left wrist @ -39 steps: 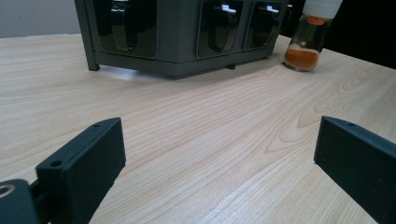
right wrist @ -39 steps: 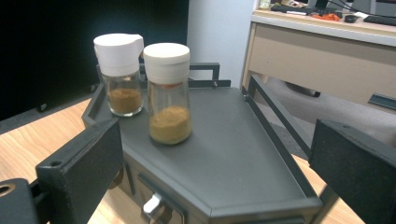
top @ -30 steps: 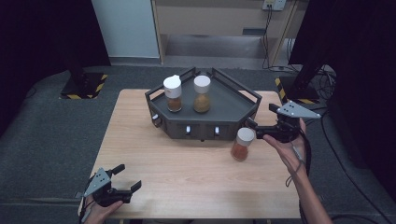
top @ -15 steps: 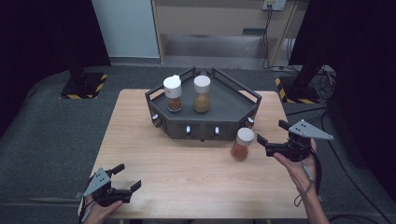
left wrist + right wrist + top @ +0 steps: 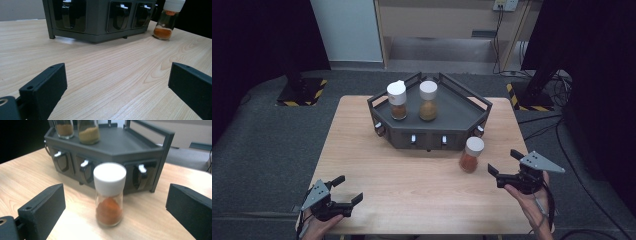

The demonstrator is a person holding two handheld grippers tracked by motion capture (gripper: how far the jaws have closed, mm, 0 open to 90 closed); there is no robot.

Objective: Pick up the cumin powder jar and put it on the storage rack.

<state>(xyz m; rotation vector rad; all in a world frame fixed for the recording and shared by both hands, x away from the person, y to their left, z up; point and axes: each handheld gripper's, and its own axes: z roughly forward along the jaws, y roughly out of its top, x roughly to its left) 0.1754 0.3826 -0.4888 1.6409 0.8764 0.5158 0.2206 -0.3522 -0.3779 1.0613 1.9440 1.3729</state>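
While our right gripper (image 5: 501,166) hovers with jaws spread wide and empty, the spice jar (image 5: 471,154) stands upright just beyond its tips, in front of the dark rack (image 5: 462,112). Our left gripper (image 5: 345,189), also gaping and empty, sits well apart from that jar, near the table's (image 5: 412,175) front edge.

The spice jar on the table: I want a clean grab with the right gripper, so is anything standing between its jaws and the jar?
Nothing visible does. The spice jar stands upright on bare table, in front of the rack, with the right gripper open and aimed at it.
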